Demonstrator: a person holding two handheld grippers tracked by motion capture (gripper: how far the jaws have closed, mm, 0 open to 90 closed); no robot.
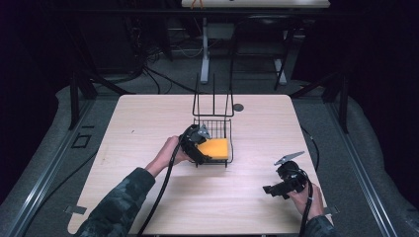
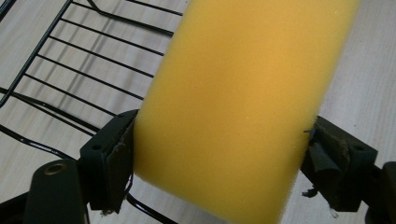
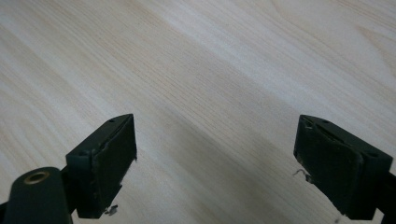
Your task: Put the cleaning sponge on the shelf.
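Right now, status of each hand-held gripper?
Left hand-held gripper: jaws against both sides of the yellow sponge, over the wire basket.
Right hand-held gripper: open, nothing between its jaws, above the table.

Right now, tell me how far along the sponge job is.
Done: the yellow sponge has been picked up and brought to the wire basket; the high view shows it over the basket's floor. In hand: the left gripper has the sponge between its jaws, the pads against its sides. Left: release it and draw clear. The right gripper waits open over bare table.
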